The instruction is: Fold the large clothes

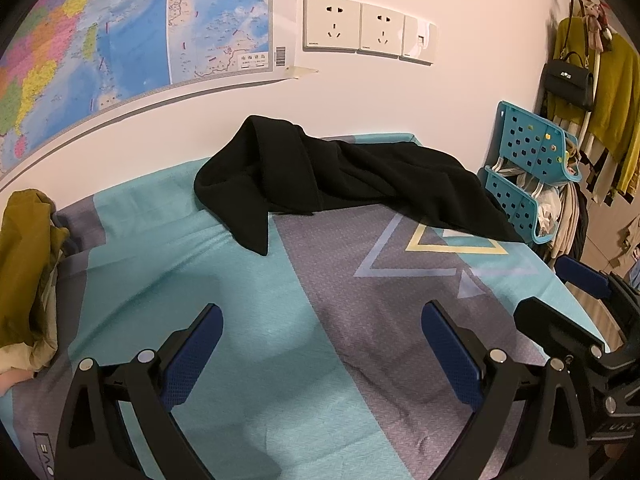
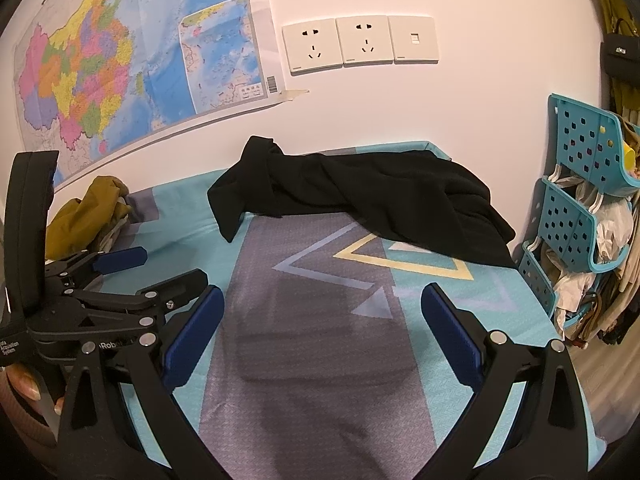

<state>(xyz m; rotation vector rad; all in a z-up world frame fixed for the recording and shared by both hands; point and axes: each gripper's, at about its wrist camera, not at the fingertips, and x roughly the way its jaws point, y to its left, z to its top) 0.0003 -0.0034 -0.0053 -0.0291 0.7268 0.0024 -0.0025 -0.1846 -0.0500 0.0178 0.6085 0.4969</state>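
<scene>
A large black garment (image 1: 360, 176) lies crumpled at the far side of the teal and grey sheet (image 1: 224, 264), against the wall; it also shows in the right wrist view (image 2: 376, 200). My left gripper (image 1: 322, 344) is open and empty, hovering over the sheet well short of the garment. My right gripper (image 2: 322, 328) is open and empty, also short of the garment. The right gripper shows at the right edge of the left wrist view (image 1: 568, 296). The left gripper shows at the left of the right wrist view (image 2: 132, 272).
A pile of mustard and beige clothes (image 1: 28, 280) lies at the sheet's left edge. A teal plastic rack (image 2: 576, 216) with clothes stands at the right. A map (image 2: 132, 64) and sockets (image 2: 356, 42) are on the wall. Hanging clothes and a black bag (image 1: 568, 80) are far right.
</scene>
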